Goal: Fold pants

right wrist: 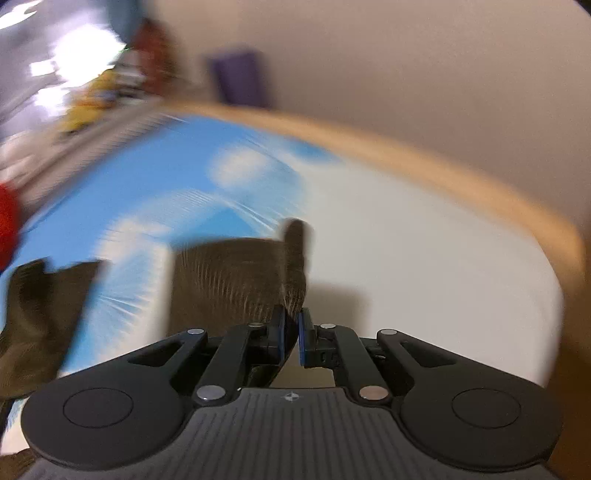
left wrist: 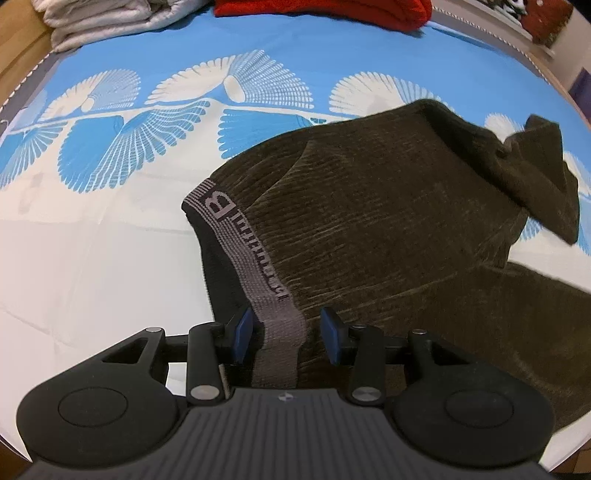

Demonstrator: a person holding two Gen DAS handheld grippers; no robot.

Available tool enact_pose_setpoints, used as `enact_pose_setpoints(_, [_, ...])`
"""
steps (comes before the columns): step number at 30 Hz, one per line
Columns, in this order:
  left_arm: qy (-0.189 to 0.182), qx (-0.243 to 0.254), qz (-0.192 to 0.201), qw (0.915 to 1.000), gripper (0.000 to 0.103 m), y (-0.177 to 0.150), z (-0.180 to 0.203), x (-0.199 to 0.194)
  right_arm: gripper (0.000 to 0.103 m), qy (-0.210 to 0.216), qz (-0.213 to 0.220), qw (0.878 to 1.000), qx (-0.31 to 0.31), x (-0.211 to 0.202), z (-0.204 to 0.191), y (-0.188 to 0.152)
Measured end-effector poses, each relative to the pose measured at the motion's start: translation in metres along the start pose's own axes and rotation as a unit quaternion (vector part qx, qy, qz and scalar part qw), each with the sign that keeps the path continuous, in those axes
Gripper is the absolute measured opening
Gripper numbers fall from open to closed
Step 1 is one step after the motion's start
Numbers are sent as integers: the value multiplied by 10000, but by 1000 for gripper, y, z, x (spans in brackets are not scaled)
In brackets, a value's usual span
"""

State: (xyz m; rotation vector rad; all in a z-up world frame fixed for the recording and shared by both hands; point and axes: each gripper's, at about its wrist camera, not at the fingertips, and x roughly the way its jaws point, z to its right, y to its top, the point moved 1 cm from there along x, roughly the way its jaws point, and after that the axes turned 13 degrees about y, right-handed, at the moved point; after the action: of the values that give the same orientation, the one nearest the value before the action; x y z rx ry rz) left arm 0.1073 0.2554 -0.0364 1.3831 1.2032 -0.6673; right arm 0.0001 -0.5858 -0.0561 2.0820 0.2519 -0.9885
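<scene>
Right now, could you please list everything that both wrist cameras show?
dark olive ribbed pants: one, olive-brown, spread on the bed cover
grey lettered waistband: one, grey, at the pants' left edge
blue and white shuttlecock-print bed cover: one, under everything
folded pale grey cloth: one pile, far left corner
red fabric: one, far edge
wooden bed edge: one, tan, beyond the cover
purple object: one, blurred, by the wall
left gripper: black, blue pads, open astride the waistband
right gripper: black, shut on pants fabric
</scene>
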Motion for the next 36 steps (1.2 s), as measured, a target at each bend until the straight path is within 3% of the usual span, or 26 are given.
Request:
enact_pose_setpoints(2, [57,55,-47,10000,45,-3,-4,4,2,-335,-319,9952,863,3,46,-8])
enact_pose_setpoints(5, [52,68,-200,9998,51,-9,-12,11,2,-325,-463,9896,1324,4,72,-15])
enact_pose_setpoints(8, [-7,35,-351,9994,53,-16,-18,17,0,-301,-325,9943,974,-3,63,-11])
enact_pose_setpoints(12, [-386,-37,-596,9975,55,-23,-21,25,2,-440,-339,9944,894,-5,54,-7])
enact_pose_setpoints(14, [-423,107,-679,9967,55,-30,-17,30,4,-728,-84,9958,554,-8,38,-2])
enact_pose_setpoints(16, [-356,423,-812,9952,55,-39,-11,39,7,-724,327,9966,238,-15,18,4])
enact_pose_setpoints(17, [-186,656,-894,9937,55,-45,-7,46,13,-639,519,9966,85,-18,6,7])
enact_pose_setpoints(19, [215,1143,-949,9887,66,-58,-1,57,23,-294,757,9967,-83,-24,-15,8])
enact_pose_setpoints(23, [279,1087,-943,9892,66,-54,-3,53,27,963,715,9923,-302,-20,-63,7])
enact_pose_setpoints(27, [604,1040,-169,9926,59,-37,7,23,27,1665,580,9814,-755,-5,-115,1])
enact_pose_setpoints(29, [647,792,372,9941,40,-25,15,1,27,2080,520,9734,-807,7,-137,-1])
enact_pose_setpoints(30, [834,683,808,9909,21,-18,23,-14,27,2300,466,9690,-776,14,-146,-1])
enact_pose_setpoints(31, [989,636,1160,9863,10,-11,32,-28,27,2536,385,9637,-735,19,-155,-1])
enact_pose_setpoints(32, [996,571,1481,9823,8,0,44,-44,27,2736,319,9587,-704,27,-164,-2])
enact_pose_setpoints(36, [20,331,1857,9821,6,39,103,-87,27,2855,242,9547,-801,55,-199,-2])
